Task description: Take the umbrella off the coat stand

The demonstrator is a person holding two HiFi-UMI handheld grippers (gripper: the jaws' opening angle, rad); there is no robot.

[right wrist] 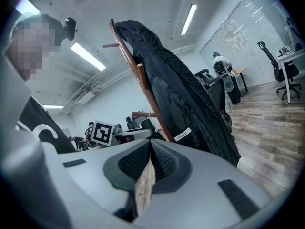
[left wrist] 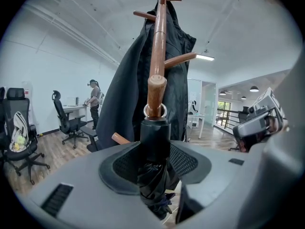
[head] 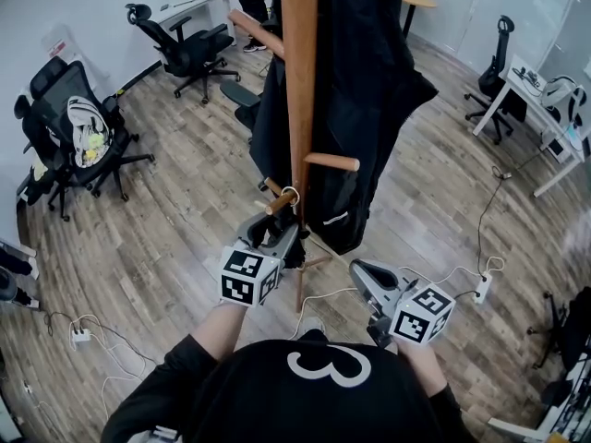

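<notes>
1. Jaws of the left gripper [left wrist: 155, 162] stand wide but are filled. Their pads appear to press on both sides of the folded black umbrella [left wrist: 152, 187], just under its black handle [left wrist: 155, 137].
2. The right gripper [right wrist: 143, 175] has its jaws together on nothing, with only a sliver of floor showing between them. In the head view it hangs low to the right of the stand, well apart from the umbrella, so the left hand is the working one.
3. The umbrella hangs upright with its long axis up and down, handle on top and canopy trailing down through the jaws. It lies straight ahead of the left gripper's fingers, not off to either side.
4. A ring [left wrist: 156, 111] at the top of the handle loops round a lower wooden peg [left wrist: 156, 87]. The peg juts from the pole toward the person and rises to its free end. By my reading the coming move turns on this: the ring has to travel up and along the peg to its tip, back toward the holder, rather than straight down.
5. Behind the peg rises the coat stand [head: 300, 81], with a black coat [head: 369, 90] draped on its far side, close enough that it could brush the umbrella.
6. Underneath is a wood-plank floor [head: 185, 238] with loose cables [head: 332, 295] and a power strip [head: 81, 335].
7. Farther off are office chairs [head: 189, 49] and desks [head: 545, 100], and a person [left wrist: 94, 99] stands at a far desk.
</notes>
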